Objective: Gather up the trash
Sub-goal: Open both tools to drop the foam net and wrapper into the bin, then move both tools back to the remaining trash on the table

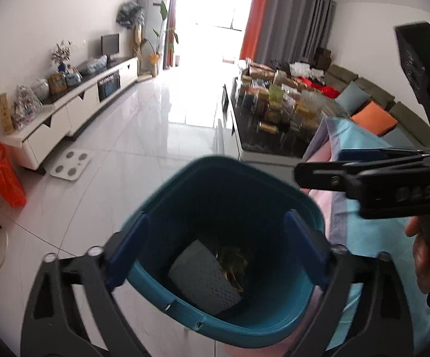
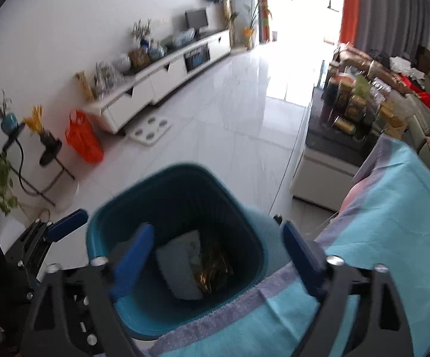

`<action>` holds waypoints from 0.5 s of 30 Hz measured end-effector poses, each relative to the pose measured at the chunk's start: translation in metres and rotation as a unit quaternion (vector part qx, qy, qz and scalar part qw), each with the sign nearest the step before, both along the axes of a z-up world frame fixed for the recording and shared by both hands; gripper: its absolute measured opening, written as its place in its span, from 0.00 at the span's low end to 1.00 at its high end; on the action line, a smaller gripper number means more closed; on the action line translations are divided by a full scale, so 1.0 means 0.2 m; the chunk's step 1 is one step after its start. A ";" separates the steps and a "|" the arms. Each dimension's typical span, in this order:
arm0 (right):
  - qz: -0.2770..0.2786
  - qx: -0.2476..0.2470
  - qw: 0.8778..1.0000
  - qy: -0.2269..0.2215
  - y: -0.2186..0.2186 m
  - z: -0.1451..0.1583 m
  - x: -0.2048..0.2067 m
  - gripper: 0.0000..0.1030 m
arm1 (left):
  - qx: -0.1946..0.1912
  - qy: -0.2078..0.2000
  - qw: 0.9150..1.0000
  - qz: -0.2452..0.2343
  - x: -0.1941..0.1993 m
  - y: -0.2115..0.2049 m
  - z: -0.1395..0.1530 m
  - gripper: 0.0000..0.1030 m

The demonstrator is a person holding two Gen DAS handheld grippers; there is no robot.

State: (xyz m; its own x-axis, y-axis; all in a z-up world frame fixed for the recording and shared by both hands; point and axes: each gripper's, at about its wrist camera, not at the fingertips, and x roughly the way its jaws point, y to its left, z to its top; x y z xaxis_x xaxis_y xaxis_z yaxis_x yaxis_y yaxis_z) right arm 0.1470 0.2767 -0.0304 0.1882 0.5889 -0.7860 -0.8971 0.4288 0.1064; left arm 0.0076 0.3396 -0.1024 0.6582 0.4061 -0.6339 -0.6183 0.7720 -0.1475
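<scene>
Left wrist view: the left gripper [image 1: 216,250] hangs over the teal bin [image 1: 310,205] on the floor, fingers wide with nothing between them; a grey pad [image 1: 203,276] and brown scraps [image 1: 235,261] lie inside the bin. Right wrist view: the right gripper [image 2: 217,255], fingers wide and empty, hangs over the near right rim of the bin [image 2: 101,238], just beside the blue cloth [image 2: 393,208].
</scene>
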 end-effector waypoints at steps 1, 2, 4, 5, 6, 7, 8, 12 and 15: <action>-0.006 0.006 1.000 -0.008 -0.02 0.03 0.00 0.94 | 0.009 -0.007 1.000 0.004 -0.02 -0.01 0.04 0.95; -0.011 0.013 1.000 -0.014 -0.04 0.05 0.00 0.94 | 0.017 -0.009 1.000 0.009 -0.03 -0.03 0.07 0.95; -0.032 0.026 0.999 -0.022 -0.11 0.11 0.01 0.94 | 0.023 -0.014 1.000 0.016 -0.06 -0.04 0.12 0.95; -0.041 0.033 0.998 -0.026 -0.14 0.14 0.01 0.94 | 0.024 -0.018 0.999 0.020 -0.08 -0.04 0.14 0.95; -0.050 0.040 0.998 -0.029 -0.17 0.16 0.02 0.94 | 0.020 -0.024 0.999 0.025 -0.09 -0.06 0.18 0.95; -0.058 0.053 0.997 -0.028 -0.21 0.19 0.02 0.94 | 0.018 -0.030 0.999 0.028 -0.11 -0.06 0.20 0.95; -0.063 0.066 0.995 -0.029 -0.25 0.21 0.02 0.94 | 0.020 -0.036 0.999 0.035 -0.12 -0.07 0.23 0.95; -0.113 0.111 0.987 -0.042 -0.46 0.31 0.02 0.94 | 0.031 -0.058 0.997 0.040 -0.17 -0.14 0.33 0.95; -0.140 0.145 0.978 -0.048 -0.61 0.37 0.01 0.94 | 0.038 -0.081 0.996 0.019 -0.19 -0.20 0.41 0.95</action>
